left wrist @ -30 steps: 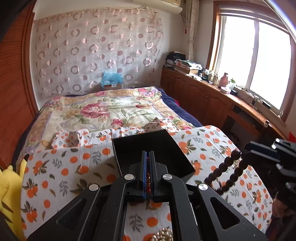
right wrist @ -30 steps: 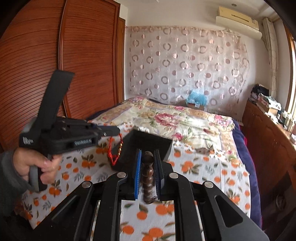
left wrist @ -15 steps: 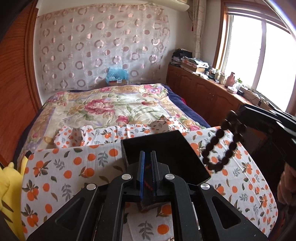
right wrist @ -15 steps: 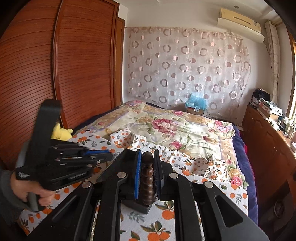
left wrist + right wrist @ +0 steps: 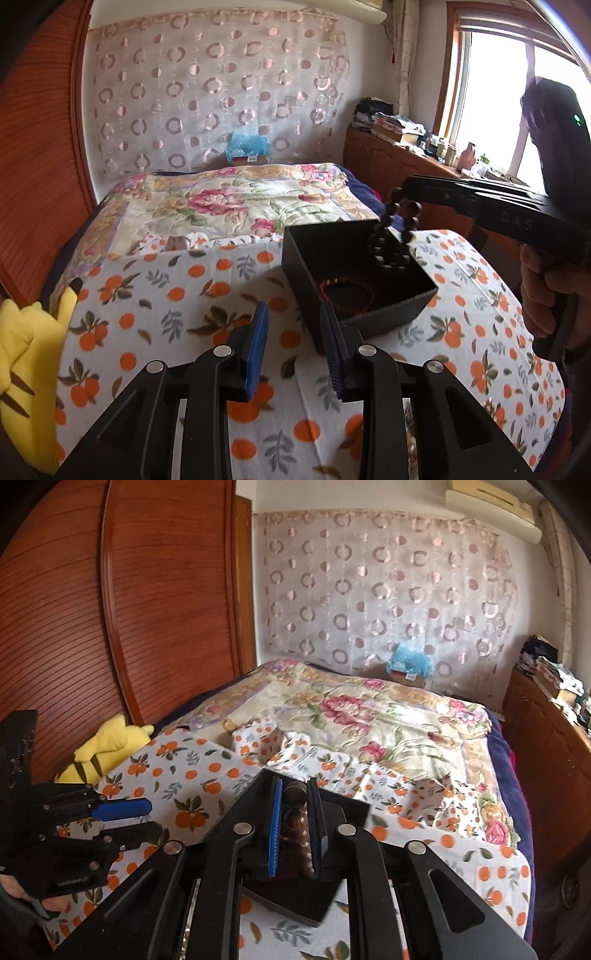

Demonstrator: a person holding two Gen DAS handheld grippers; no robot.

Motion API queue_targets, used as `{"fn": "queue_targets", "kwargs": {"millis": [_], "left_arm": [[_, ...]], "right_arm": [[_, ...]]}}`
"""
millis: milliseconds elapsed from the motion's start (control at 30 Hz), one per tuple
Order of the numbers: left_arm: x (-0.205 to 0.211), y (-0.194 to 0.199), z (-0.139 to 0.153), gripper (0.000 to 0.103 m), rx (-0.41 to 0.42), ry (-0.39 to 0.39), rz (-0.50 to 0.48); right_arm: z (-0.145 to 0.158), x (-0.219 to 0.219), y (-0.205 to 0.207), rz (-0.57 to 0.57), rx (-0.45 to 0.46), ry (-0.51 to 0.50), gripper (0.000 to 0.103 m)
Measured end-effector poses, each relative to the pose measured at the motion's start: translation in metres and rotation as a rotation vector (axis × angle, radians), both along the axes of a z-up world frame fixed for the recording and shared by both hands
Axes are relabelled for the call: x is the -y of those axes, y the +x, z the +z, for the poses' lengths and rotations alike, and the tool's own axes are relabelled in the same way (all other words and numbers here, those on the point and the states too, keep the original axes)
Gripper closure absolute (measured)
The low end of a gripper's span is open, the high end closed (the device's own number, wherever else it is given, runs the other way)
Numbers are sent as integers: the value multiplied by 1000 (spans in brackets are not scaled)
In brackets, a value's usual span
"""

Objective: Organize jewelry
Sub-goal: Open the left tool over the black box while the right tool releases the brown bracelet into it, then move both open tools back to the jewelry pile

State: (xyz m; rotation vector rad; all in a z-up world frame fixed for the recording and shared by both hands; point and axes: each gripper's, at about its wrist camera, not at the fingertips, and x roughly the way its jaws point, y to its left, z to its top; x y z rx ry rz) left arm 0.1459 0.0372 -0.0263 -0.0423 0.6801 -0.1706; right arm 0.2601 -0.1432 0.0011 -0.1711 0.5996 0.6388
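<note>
A: Hanging nearest in the left wrist view, the left gripper [image 5: 295,343] has its blue pads spread wide with nothing between them, just short of the near corner of the black box [image 5: 424,291].

B: A second ago those pads were pinched on the red cord bracelet [image 5: 347,297]. It now lies on the floor of the box, at its near side.

A: The box sits on the orange-print cloth [image 5: 177,295] covering the foot of the bed [image 5: 221,199], towards the cloth's right edge. A yellow plush toy [image 5: 22,354] lies at the cloth's left edge.

B: And the right gripper [image 5: 402,192]?

A: A hand [image 5: 546,295] holds it level from the right, tip above the far right corner of the box. It is clamped on the dark wooden bead bracelet [image 5: 391,236], whose loop hangs down into the box. In the right wrist view the beads [image 5: 295,812] stand between narrow pads.

B: Earlier that loop dangled beside the box, over the cloth; now it is over and inside the box.

A: Beyond the bed hangs a circle-patterned curtain [image 5: 221,92].
</note>
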Motion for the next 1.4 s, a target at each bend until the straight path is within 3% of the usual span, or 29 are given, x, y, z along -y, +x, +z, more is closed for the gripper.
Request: {"fn": "queue_targets", "kwargs": {"millis": [167, 400, 667, 733, 933, 1200, 1400], "left_arm": [[-4, -14, -6, 75, -5, 12, 5], [2, -39, -12, 68, -7, 5, -19], [8, -60, -22, 64, -26, -2, -36], [9, -66, -24, 57, -25, -3, -37], [10, -81, -33, 56, -42, 2, -45], [7, -93, -41, 56, -70, 2, -39], [10, -98, -47, 56, -89, 7, -48]], "right_arm": [[-2, -14, -8, 33, -17, 19, 88], [-24, 1, -2, -52, -57, -28, 85], [-41, 39, -53, -35, -50, -12, 75], [-47, 44, -68, -22, -56, -10, 66], [-71, 41, -105, 38, -99, -12, 39], [-98, 23, -118, 92, -181, -34, 28], [-111, 19, -116, 103, -249, -40, 26]]}}
